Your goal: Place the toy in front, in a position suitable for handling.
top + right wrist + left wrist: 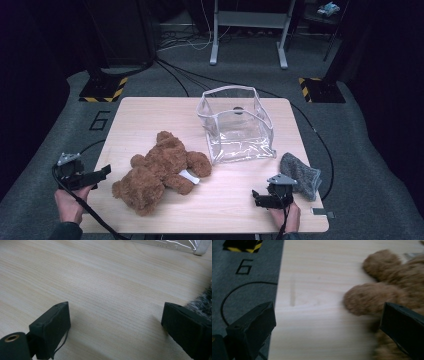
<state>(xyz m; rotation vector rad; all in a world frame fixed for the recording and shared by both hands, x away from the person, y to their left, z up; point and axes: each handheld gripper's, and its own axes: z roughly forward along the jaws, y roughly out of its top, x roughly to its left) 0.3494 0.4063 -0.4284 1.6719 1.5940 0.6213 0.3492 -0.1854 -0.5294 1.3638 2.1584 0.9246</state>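
Observation:
A brown teddy bear [160, 170] lies on the wooden table [150, 115] at front left, with a white tag by its leg. My left gripper [103, 173] hovers at the table's left edge, pointing toward the bear. In the left gripper view it [327, 307] is open, with the bear's paw [372, 297] just past the right jaw and nothing between the jaws. My right gripper [257, 196] rests low near the front right edge. It [116, 306] is open over bare wood. A grey fuzzy cloth [301, 175] lies beside it, and its fringe [200, 303] shows by the right jaw.
A clear plastic bag [235, 125] stands open at the table's back middle; its bottom edge [170, 245] is ahead of the right gripper. Black cables [175, 75], a metal stand [250, 30] and hazard-striped bases [102, 90] lie on the grey floor behind.

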